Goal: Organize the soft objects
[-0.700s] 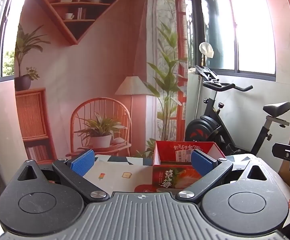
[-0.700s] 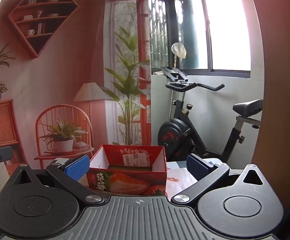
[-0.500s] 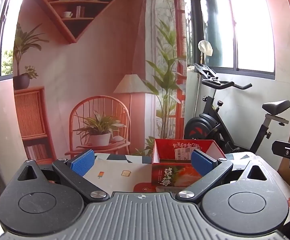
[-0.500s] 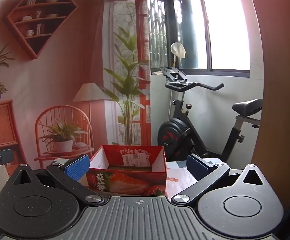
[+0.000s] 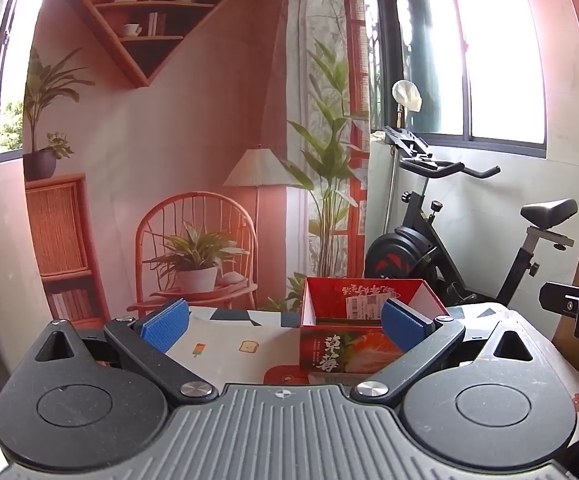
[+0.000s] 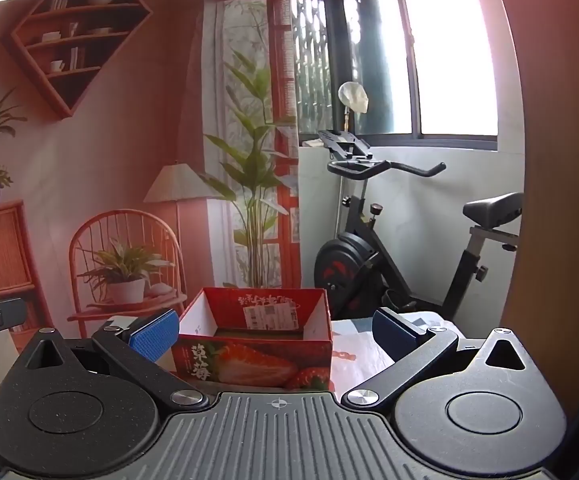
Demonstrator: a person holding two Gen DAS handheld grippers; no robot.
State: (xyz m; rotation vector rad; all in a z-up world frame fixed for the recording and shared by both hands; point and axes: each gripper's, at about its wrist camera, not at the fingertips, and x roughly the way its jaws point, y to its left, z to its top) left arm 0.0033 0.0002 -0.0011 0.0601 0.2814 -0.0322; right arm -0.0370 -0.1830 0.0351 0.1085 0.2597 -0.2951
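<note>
An open red cardboard box printed with strawberries stands on a table with a patterned cloth. In the right wrist view the same box is straight ahead, and what shows of its inside is bare. My left gripper is open, its blue pads wide apart, with the box ahead and to the right, behind the right pad. My right gripper is also open, held short of the box with nothing between the pads. No soft objects show in either view.
A black exercise bike stands behind the table on the right. A printed backdrop with chair, plants and shelf covers the wall. Part of the other gripper shows at the right edge; a brown panel rises at the right.
Both views have shifted only slightly; the left view dips a little. The grippers stay open and the box has not moved.
</note>
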